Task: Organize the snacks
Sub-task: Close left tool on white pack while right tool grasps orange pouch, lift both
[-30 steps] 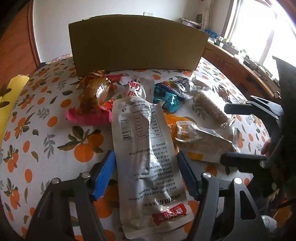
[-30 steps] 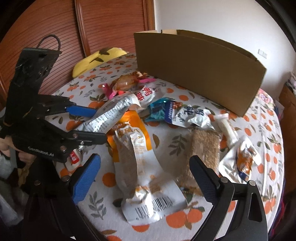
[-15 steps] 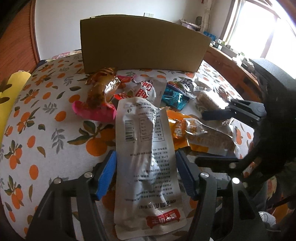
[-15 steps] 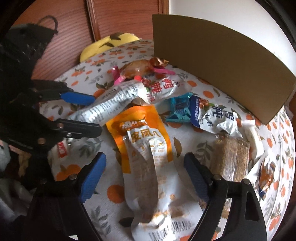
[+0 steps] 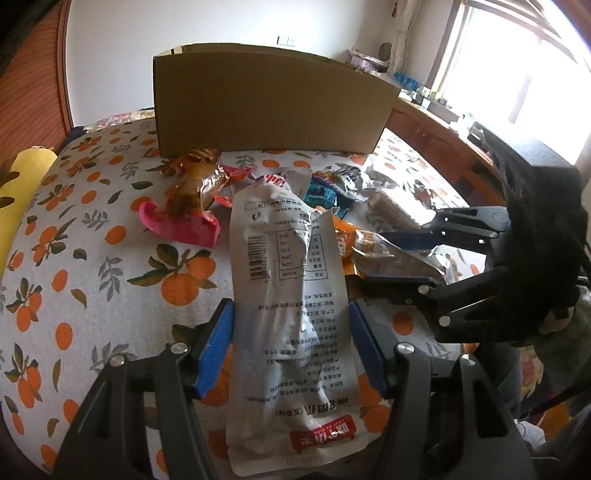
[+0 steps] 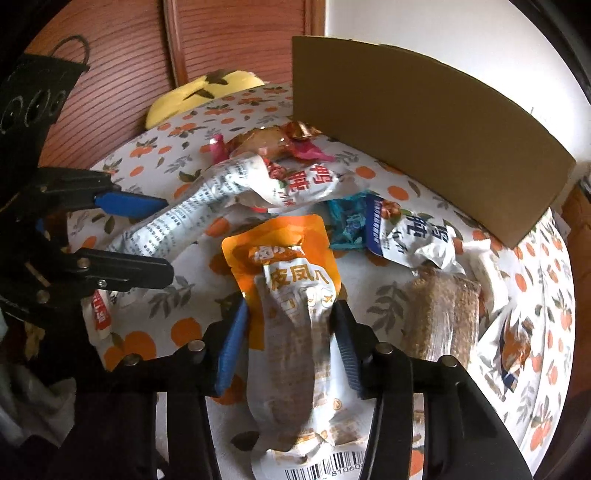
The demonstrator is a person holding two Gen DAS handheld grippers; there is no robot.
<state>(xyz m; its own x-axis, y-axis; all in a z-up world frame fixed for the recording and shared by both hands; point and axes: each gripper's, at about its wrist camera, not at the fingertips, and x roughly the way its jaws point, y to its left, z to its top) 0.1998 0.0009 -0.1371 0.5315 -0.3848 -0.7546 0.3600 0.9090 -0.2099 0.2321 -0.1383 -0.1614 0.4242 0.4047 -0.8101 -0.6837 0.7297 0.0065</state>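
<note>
- My left gripper (image 5: 290,349): jaws partly open, straddling the long silver snack pouch (image 5: 291,314), pads just beside its edges, grip not confirmed.
- My right gripper (image 6: 288,350): jaws narrowed onto the white chicken-feet pouch (image 6: 295,354) lying over the orange pouch (image 6: 280,243).
- Cardboard box (image 6: 424,129) behind the pile.

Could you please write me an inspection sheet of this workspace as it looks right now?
Surface: tablecloth with an orange-fruit print.
Job's things: long white pouch printed side down; orange-and-white pouch; other packets heaped toward the cardboard box, which stands at the far edge.
Clutter: yellow cushion at the edge.
Grippers: left gripper straddles the white pouch, fingers beside its edges; right gripper has its fingers against the orange-and-white pouch.
Cables: a black loop atop the left gripper's body.
Surroundings: wooden slatted panels, white wall, bright window.
</note>
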